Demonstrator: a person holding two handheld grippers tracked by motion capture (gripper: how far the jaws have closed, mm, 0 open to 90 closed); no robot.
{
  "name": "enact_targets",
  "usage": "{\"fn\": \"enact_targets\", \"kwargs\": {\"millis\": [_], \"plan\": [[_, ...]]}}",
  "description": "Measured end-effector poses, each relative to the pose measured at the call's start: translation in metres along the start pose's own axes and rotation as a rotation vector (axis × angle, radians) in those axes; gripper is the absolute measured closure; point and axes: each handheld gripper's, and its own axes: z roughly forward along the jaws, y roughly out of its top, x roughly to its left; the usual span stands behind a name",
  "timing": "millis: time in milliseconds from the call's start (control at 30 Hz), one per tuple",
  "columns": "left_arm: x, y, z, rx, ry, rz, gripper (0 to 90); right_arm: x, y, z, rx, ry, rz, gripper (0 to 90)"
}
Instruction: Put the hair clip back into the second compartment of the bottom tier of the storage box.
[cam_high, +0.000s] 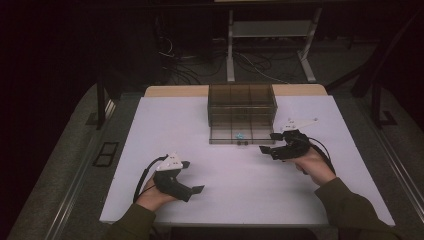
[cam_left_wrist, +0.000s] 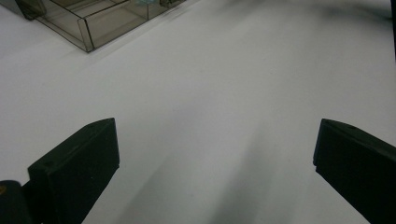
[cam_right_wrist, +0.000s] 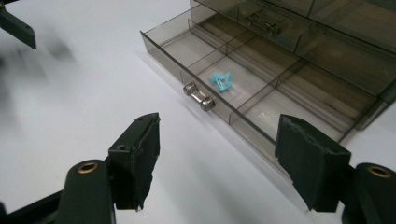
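Drawer (cam_right_wrist: 261, 88) pulled out; right tool (cam_high: 272, 145) gaping, seemingly just beside.

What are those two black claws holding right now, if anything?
Nothing. The left gripper and right gripper are both open, with bare table between their fingers.

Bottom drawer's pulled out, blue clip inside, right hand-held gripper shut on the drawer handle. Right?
Not quite. The right hand-held gripper is open and short of the handle, touching nothing, as the right gripper view shows. The drawer is pulled out, with the blue clip inside.
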Motion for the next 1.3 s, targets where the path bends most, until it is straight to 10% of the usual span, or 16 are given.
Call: {"fn": "enact_targets", "kwargs": {"millis": [1300], "plan": [[-0.003,0.000,0.000,-0.001,0.001,0.013,0.0,0.014,-0.078,-0.056,-0.080,-0.023,0.037,19.6]]}}
